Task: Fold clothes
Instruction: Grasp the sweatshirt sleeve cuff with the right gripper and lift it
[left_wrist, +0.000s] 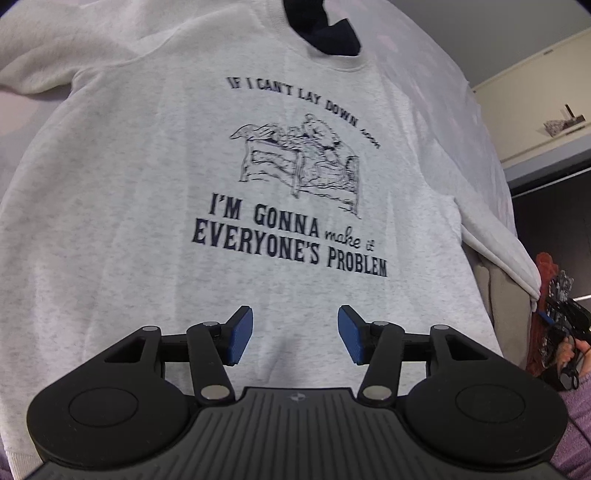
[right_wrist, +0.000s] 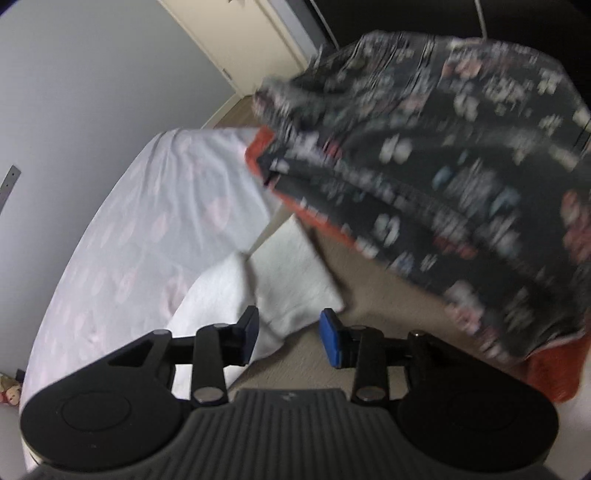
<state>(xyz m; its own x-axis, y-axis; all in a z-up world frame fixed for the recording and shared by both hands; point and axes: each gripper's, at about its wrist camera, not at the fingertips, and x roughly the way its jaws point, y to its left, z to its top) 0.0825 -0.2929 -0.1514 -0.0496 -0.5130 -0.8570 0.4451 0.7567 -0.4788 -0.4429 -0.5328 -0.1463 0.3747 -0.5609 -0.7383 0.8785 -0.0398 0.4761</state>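
Note:
A light grey sweatshirt (left_wrist: 147, 184) with a dark printed slogan and a bed drawing lies flat, front up, on the bed. Its right sleeve (left_wrist: 498, 251) hangs over the bed's edge and also shows in the right wrist view (right_wrist: 288, 280). My left gripper (left_wrist: 295, 334) is open and empty, hovering over the sweatshirt's lower front. My right gripper (right_wrist: 290, 338) is open and empty, just beside the hanging sleeve's cuff, over the floor. A dark patterned garment with orange lining (right_wrist: 443, 177) is blurred at the right.
The bed has a pale sheet with faint pink marks (right_wrist: 147, 206). A dark navy item (left_wrist: 328, 33) lies at the sweatshirt's collar. Beige carpet (right_wrist: 369, 295) lies beside the bed. A cream cabinet (left_wrist: 535, 92) and grey wall (right_wrist: 92, 74) stand beyond.

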